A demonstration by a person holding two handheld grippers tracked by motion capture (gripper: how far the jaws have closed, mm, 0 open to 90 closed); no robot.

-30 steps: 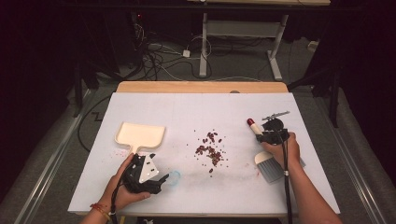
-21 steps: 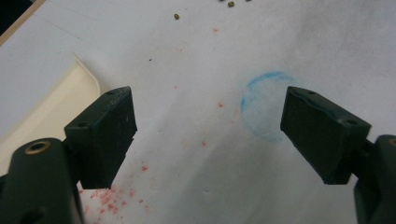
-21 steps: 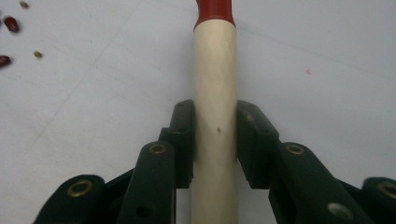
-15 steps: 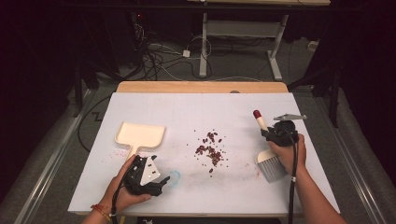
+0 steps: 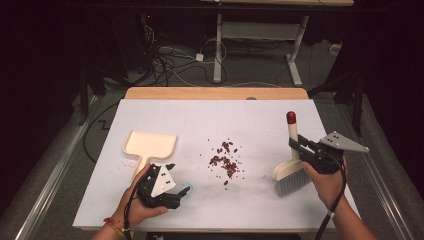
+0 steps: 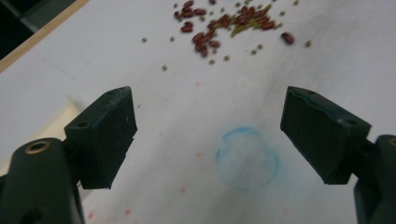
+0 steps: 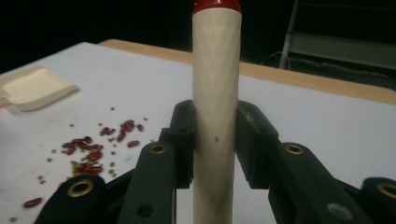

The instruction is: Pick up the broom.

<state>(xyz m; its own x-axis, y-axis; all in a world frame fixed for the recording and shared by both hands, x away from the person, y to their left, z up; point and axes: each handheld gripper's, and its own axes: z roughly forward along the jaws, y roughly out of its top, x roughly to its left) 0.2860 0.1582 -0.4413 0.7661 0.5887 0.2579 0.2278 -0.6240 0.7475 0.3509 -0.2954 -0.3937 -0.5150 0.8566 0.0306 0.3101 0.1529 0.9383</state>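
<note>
My right gripper (image 5: 298,145) is shut on the cream handle (image 7: 216,93) of a small brush (image 5: 290,172) with a red tip and grey bristles. It holds the brush upright at the table's right side, bristles down near the sheet. A scatter of red beans (image 5: 226,160) lies in the middle of the white table (image 5: 215,120); the beans (image 7: 88,154) also lie left of the handle. A cream dustpan (image 5: 149,146) rests at the left. Just below its handle, my left gripper (image 5: 184,192) lies low near the front edge, open, with nothing between its fingers (image 6: 105,135).
A faint blue ring mark (image 6: 247,156) is on the sheet under the left gripper. The table has a wooden strip (image 5: 215,93) along its far edge. Beyond it are cables (image 5: 170,55) and a desk frame (image 5: 260,35) on a dark floor.
My right gripper has lifted the brush from the table, tipped it upright and carried it a little right and toward the front. The left gripper has stayed where it was.
</note>
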